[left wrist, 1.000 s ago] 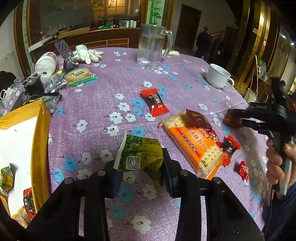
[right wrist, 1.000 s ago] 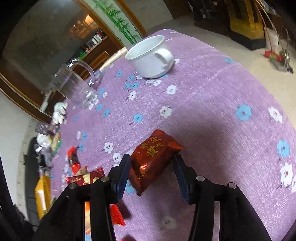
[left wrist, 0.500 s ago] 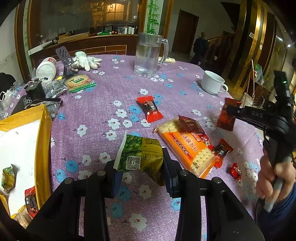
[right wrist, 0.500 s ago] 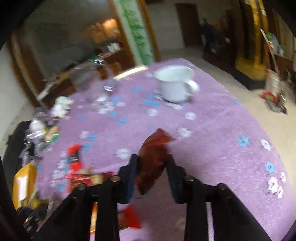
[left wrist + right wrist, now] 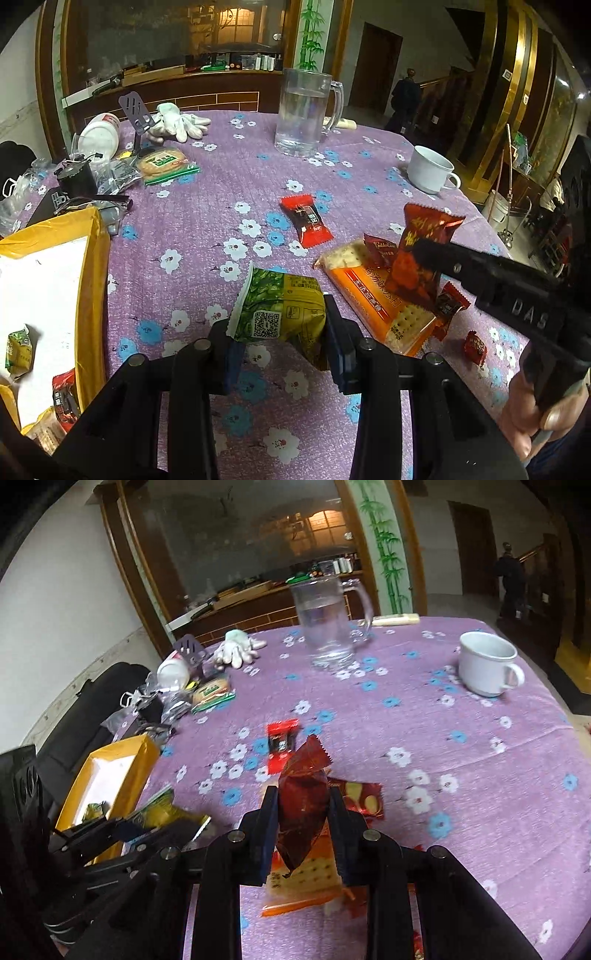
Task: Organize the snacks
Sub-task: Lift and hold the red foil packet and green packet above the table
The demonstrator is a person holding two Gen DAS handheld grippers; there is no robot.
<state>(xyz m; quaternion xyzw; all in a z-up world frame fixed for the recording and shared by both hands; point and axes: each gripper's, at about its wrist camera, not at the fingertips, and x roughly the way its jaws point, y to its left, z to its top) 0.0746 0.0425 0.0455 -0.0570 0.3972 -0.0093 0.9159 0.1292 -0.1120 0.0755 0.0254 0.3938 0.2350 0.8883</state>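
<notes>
Here the left hand-held gripper [image 5: 279,345] is clamped on a green packet [image 5: 282,308] above the table's [image 5: 207,218] near edge, beside the yellow box [image 5: 90,295]. The right hand-held gripper [image 5: 303,827] pinches a red packet [image 5: 301,797] over the cracker pack [image 5: 373,291]. Farther off stand a mug [image 5: 485,668] and pitcher [image 5: 304,110].

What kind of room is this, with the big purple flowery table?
Probably a dining room, in a home or a small eatery. A round table with a flowered cloth holds a glass water mug and a white cup, and a wooden counter with bottles stands behind.
</notes>
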